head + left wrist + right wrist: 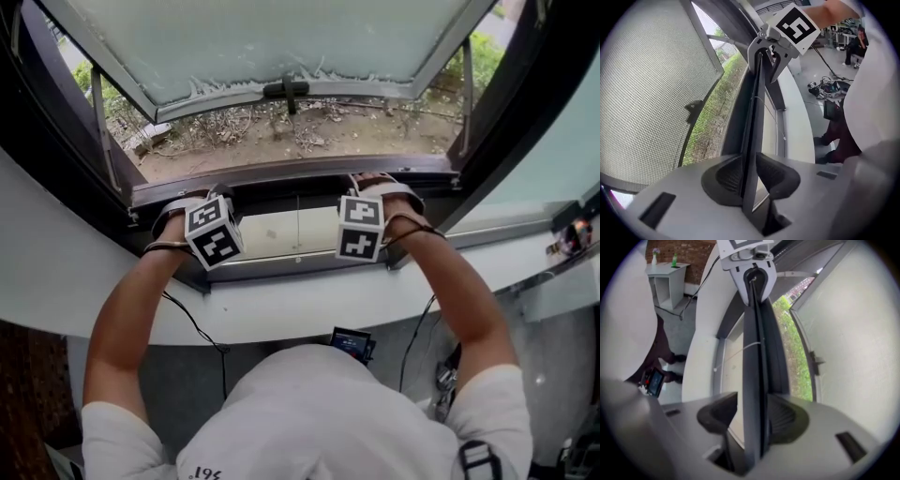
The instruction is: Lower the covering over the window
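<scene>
The covering's dark bottom rail (281, 199) lies across the foot of the window opening, and I hold a gripper at each end of it. In the left gripper view the rail (752, 140) runs between the jaws, and my left gripper (750, 176) is shut on it, both ribbed pads against its sides. My right gripper (752, 416) straddles the same rail (753, 362); one pad touches it and a thin gap shows at the other. From the head view the left gripper (187, 208) and the right gripper (380, 187) sit roughly level. A thin cord (298, 230) hangs from the rail's middle.
The frosted window sash (281, 47) is swung outward above, its dark handle (286, 90) at the lower edge, with bare ground and shrubs beyond. A white curved sill (394, 295) runs below the grippers. A small lit device (351, 343) and cables hang near the person's chest.
</scene>
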{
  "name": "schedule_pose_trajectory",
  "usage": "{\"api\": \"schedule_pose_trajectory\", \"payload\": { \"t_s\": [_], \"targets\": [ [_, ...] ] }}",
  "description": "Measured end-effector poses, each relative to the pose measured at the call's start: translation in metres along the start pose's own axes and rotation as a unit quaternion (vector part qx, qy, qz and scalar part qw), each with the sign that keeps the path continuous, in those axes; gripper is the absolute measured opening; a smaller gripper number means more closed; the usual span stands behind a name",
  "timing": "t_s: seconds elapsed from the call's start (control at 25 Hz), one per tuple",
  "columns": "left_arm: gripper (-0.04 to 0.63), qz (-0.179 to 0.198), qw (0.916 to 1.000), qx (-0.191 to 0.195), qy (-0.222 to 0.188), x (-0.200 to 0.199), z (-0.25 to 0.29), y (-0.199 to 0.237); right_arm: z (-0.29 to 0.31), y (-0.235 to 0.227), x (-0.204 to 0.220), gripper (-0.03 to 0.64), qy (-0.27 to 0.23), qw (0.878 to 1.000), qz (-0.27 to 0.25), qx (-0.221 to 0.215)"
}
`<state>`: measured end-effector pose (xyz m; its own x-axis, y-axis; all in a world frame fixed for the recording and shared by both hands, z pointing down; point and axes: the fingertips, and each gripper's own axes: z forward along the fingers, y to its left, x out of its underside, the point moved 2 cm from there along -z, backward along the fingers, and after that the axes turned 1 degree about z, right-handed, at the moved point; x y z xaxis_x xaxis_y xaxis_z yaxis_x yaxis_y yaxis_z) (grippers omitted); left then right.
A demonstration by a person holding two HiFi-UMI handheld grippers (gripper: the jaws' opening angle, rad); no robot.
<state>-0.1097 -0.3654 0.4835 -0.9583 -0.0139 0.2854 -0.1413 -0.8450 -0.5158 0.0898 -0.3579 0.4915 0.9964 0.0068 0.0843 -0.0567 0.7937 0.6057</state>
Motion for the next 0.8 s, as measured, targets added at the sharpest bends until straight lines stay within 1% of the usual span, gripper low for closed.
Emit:
{"api": "schedule_pose_trajectory", "payload": {
  "t_s": [0.12, 0.28, 0.4, 0.68, 0.8],
  "targets": [
    [0.111, 0.004, 0.9999, -0.011, -0.007, 0.0003, -0.0005, -0.0012, -0.0005, 0.0015, 0.0012, 0.206, 0.001, 1.0, -0.019, 0.003],
    [0.117, 0.021, 0.9994, -0.023, -0.014, 0.0011, -0.0015, -0.0038, -0.0021, 0.003, 0.0031, 0.207, -0.005, 0.999, -0.039, 0.011],
    [0.117, 0.037, 0.9984, -0.037, -0.02, 0.0006, -0.0037, -0.0038, -0.005, 0.0028, 0.0034, 0.207, -0.007, 0.999, -0.042, 0.015],
    [0.121, 0.047, 0.998, -0.04, -0.019, 0.0019, -0.0037, -0.0068, -0.0058, 0.0045, 0.0038, 0.211, -0.009, 0.999, -0.043, 0.015],
    [0.121, 0.054, 0.997, -0.052, -0.021, 0.0018, -0.0038, -0.0071, -0.0063, 0.005, 0.0039, 0.214, -0.009, 0.999, -0.046, 0.017]
  ]
}}
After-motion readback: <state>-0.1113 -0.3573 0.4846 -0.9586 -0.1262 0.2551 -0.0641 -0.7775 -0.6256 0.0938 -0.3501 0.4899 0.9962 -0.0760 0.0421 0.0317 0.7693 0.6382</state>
